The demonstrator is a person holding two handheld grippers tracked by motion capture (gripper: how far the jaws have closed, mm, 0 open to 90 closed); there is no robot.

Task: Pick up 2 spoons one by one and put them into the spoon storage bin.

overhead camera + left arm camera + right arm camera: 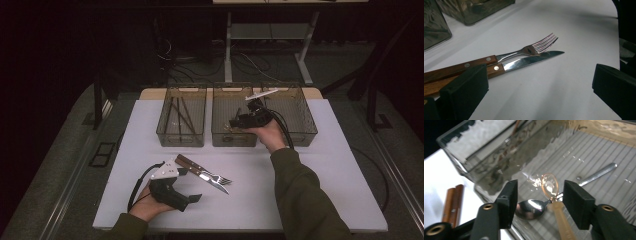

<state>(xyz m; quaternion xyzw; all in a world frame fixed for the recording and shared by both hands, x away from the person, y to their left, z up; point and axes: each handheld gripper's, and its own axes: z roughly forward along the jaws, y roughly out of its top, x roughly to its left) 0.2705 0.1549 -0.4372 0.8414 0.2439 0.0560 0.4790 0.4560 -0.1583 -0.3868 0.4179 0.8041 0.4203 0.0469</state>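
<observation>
Plastic spoon (552, 195): translucent amber, lying at lower centre of the right gripper view inside the middle bin (499, 165), crossing a steel spoon (534, 207).
Right gripper (540, 200): jaws standing apart around the plastic spoon, not pressing it.
Left gripper (540, 92): jaws gaping wide beside fork (534, 48) and knife (529, 60), holding nothing.
Hidden: plastic spoon's handle is running off the bottom edge.
Writing: none legible.

Table (310, 190): white top, rounded corners.
Back edge: three clear bins in a row, left bin (181, 135), middle bin (231, 137), right bin (305, 127), close together.
Near front, left of centre: fork (212, 175) and knife (207, 181), wood handles, side by side and touching, tips pointing right.
Left hand (147, 207): resting at front edge.
</observation>
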